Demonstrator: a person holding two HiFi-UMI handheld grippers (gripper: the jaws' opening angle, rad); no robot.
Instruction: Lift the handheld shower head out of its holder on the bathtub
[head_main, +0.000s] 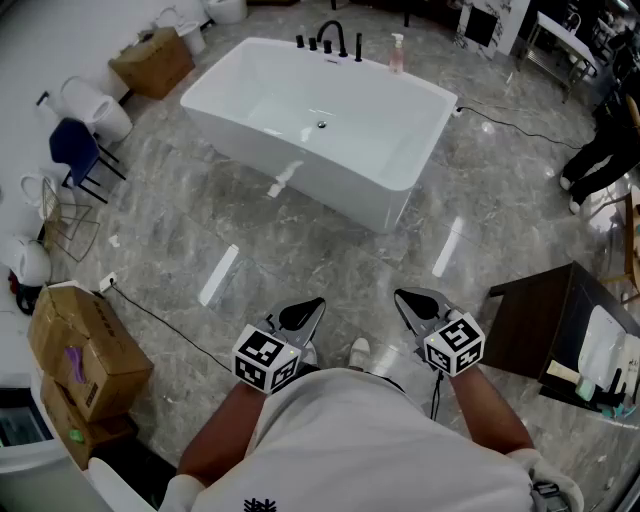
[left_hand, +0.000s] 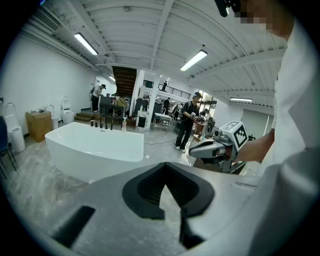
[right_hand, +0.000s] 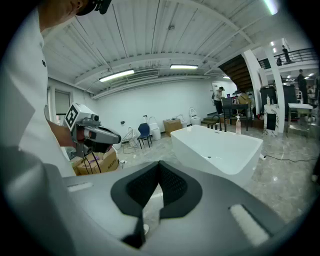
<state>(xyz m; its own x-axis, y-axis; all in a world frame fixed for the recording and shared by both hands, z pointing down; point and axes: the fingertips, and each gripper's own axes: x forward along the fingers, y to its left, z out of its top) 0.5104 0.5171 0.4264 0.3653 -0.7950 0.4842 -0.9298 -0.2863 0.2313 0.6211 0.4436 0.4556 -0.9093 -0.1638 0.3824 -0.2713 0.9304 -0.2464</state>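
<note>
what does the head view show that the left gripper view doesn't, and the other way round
Head view only: the drain in the tub floor and the stacked boxes beside the person. Left gripper view only: the ceiling lights, the staircase and a person standing beyond the tub. Both: the white bathtub, its black faucet and the right gripper.

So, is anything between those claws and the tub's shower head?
Only the bathtub itself: the black fittings stand on its far rim. The floor from the left claw and right claw to it looks bare.
</note>
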